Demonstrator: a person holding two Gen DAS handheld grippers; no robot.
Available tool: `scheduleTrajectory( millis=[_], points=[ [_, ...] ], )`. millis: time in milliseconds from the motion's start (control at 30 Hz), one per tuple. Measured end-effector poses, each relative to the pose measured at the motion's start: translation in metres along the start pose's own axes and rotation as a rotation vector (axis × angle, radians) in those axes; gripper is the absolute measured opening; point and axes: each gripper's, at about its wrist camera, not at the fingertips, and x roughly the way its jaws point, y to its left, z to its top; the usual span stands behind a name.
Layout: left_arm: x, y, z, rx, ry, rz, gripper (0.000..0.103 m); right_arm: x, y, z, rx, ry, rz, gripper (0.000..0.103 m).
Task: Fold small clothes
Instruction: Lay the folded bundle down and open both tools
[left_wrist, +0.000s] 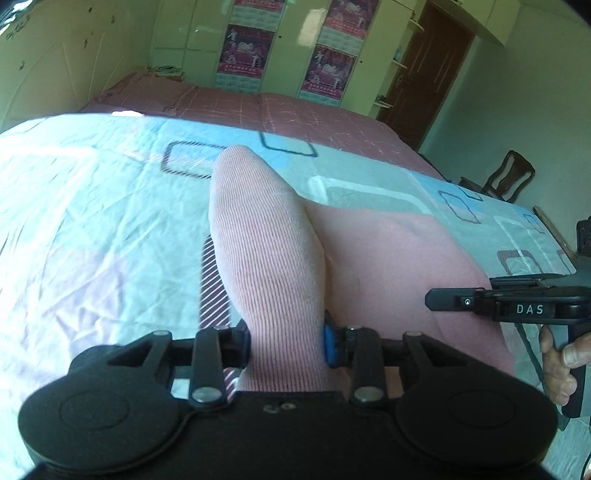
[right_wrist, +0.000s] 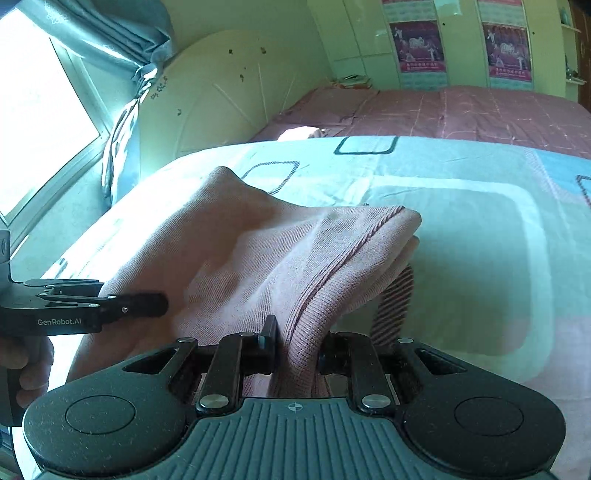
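A pink ribbed knit garment (left_wrist: 388, 258) lies on the pale patterned bedsheet (left_wrist: 92, 221). My left gripper (left_wrist: 286, 343) is shut on a raised fold of it that rises between the jaws. My right gripper (right_wrist: 297, 350) is shut on the garment's (right_wrist: 258, 251) ribbed hem, with cloth draped ahead of it. Each gripper shows in the other's view: the right one (left_wrist: 436, 300) at the right edge, the left one (right_wrist: 159, 304) at the left edge, both over the garment. How the cloth lies under the raised folds is hidden.
The bed runs back to a pink checked cover (left_wrist: 295, 114) and a pale headboard (right_wrist: 221, 96). Wardrobes with posters (left_wrist: 325, 66) stand behind. A window with a curtain (right_wrist: 122, 110) is at left, a dark door (left_wrist: 424, 74) and a wooden chair (left_wrist: 506, 177) at right.
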Motion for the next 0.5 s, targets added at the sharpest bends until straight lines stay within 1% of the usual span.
scheduleTrajectory(
  millis=[33, 67, 100, 133, 200, 233, 267, 300, 367, 433, 467, 500],
  points=[
    [0.005, 0.01, -0.005, -0.009, 0.019, 0.004, 0.036, 0.013, 0.004, -0.002, 0.003, 0.026, -0.01, 0.018],
    [0.01, 0.018, -0.009, -0.023, 0.037, 0.016, 0.049, 0.026, 0.004, -0.004, 0.018, 0.057, -0.025, 0.018],
    [0.016, 0.028, -0.016, -0.054, 0.042, 0.018, 0.06, 0.039, 0.003, -0.009, 0.033, 0.089, -0.061, 0.018],
    [0.019, 0.034, -0.022, -0.072, 0.028, 0.016, 0.07, 0.046, -0.001, -0.014, 0.055, 0.092, -0.071, 0.018],
    [0.017, 0.042, -0.025, -0.111, 0.016, -0.017, 0.07, 0.045, -0.008, -0.017, 0.099, 0.079, -0.061, 0.019],
    [0.013, 0.041, -0.022, -0.109, 0.009, -0.02, 0.069, 0.042, -0.007, -0.016, 0.093, 0.075, -0.069, 0.023],
    [0.007, 0.038, -0.02, -0.092, -0.01, -0.01, 0.068, 0.036, -0.003, -0.013, 0.07, 0.06, -0.087, 0.024],
    [-0.005, 0.036, -0.016, -0.063, -0.054, 0.01, 0.067, 0.029, -0.001, -0.01, 0.047, 0.035, -0.107, 0.025],
    [-0.023, 0.034, -0.005, -0.019, -0.127, 0.031, 0.065, 0.007, 0.004, -0.005, -0.011, -0.057, -0.172, 0.025],
    [-0.025, 0.033, 0.011, -0.012, -0.158, 0.016, 0.064, -0.001, 0.007, 0.007, -0.037, -0.124, -0.229, 0.025],
    [-0.023, 0.036, 0.022, -0.001, -0.163, -0.004, 0.058, 0.0, 0.006, 0.014, -0.032, -0.136, -0.235, 0.025],
    [-0.019, 0.035, 0.028, 0.02, -0.162, -0.023, 0.052, 0.004, 0.005, 0.02, -0.021, -0.135, -0.218, 0.024]
  ],
)
